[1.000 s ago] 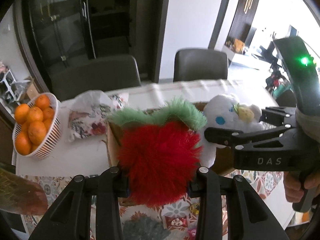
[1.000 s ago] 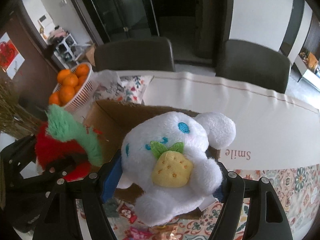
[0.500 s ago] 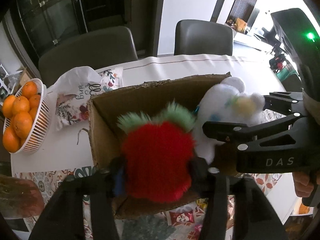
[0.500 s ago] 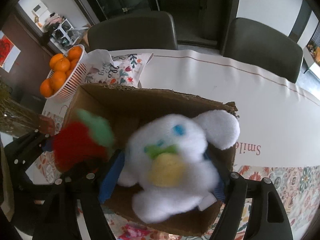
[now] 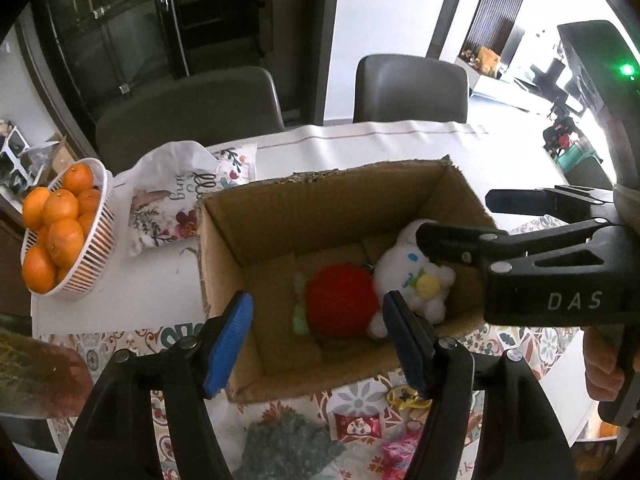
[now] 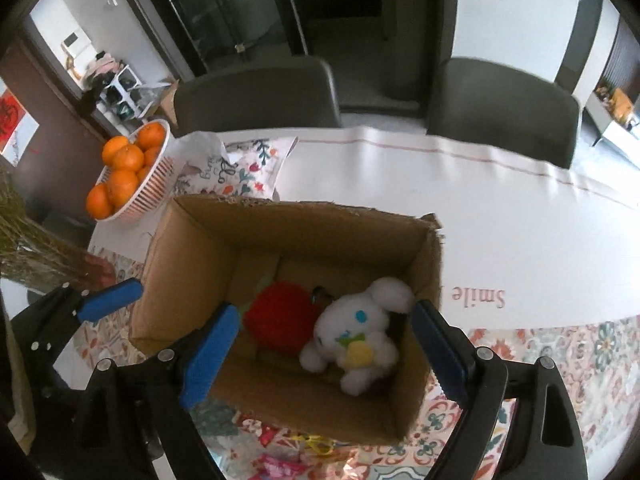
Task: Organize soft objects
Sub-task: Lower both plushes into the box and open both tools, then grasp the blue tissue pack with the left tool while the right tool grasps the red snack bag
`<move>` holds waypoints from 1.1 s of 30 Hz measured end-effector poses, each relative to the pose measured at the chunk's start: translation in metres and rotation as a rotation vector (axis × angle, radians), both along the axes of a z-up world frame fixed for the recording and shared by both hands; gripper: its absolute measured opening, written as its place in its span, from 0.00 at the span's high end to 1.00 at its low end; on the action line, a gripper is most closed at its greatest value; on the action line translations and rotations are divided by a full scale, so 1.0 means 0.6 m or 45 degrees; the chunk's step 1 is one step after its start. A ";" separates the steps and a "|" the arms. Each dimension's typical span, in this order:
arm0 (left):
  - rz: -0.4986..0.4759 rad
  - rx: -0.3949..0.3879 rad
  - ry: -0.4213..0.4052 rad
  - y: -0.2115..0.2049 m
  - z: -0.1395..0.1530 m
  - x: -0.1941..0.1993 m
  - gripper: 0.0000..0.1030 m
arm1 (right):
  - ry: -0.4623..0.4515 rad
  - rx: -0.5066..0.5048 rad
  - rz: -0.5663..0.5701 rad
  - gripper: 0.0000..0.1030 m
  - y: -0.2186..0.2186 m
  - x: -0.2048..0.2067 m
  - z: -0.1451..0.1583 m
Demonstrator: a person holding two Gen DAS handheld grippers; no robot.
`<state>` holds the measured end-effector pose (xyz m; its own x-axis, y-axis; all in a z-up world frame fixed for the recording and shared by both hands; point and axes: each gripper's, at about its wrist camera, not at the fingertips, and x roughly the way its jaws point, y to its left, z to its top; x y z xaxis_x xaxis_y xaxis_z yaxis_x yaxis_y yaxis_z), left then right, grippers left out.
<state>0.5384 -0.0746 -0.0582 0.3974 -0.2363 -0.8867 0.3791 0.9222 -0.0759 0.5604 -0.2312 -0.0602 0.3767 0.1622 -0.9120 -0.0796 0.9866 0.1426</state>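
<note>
Both pairs of fingers stand apart and hold nothing, their jaws opening at this moment: the left gripper point(image 5: 318, 338) hangs over the near edge of the cardboard box point(image 5: 328, 200), and the right gripper point(image 6: 326, 344) hangs over the same box further right. Nothing lies between either set of blue pads.

On the box floor the red plush strawberry point(image 5: 340, 306) lies on the left and the white plush bunny point(image 5: 416, 276) on the right, touching each other, toward the box's near wall. Both look fully let go and settled.

To finish this step well, I judge each gripper should lift straight up with its fingers kept wide, so that no pad snags fur or drags a toy back over the rim. The box wall sits close to the right gripper's right pad, so it is best not to nudge the cardboard.

On the tabletop point(image 6: 400, 184), a floral cloth pouch point(image 6: 244, 168) lies beyond the box's far-left corner, beside a basket of oranges point(image 6: 128, 168). The pouch looks soft, so it may be next.
</note>
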 end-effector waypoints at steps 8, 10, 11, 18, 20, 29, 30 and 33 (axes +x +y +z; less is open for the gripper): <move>0.078 -0.019 -0.054 0.017 0.040 -0.046 0.31 | -0.120 -0.083 -0.042 0.13 -0.003 -0.053 0.043; 0.089 -0.009 -0.068 0.019 0.050 -0.061 0.31 | -0.140 -0.089 -0.047 0.13 -0.003 -0.069 0.052; 0.093 0.001 -0.078 0.019 0.052 -0.068 0.31 | -0.157 -0.097 -0.051 0.13 -0.003 -0.079 0.058; 0.104 0.042 -0.159 0.028 0.074 -0.128 0.30 | -0.222 -0.158 -0.069 0.13 0.000 -0.133 0.081; 0.104 0.048 -0.169 0.031 0.077 -0.142 0.30 | -0.239 -0.160 -0.071 0.13 0.003 -0.150 0.086; 0.149 0.040 -0.229 0.064 0.094 -0.211 0.28 | -0.295 -0.121 -0.114 0.13 0.020 -0.229 0.087; 0.149 0.044 -0.236 0.066 0.095 -0.216 0.27 | -0.298 -0.114 -0.115 0.13 0.023 -0.237 0.086; 0.150 0.051 -0.249 0.075 0.096 -0.238 0.27 | -0.306 -0.088 -0.117 0.13 0.031 -0.262 0.082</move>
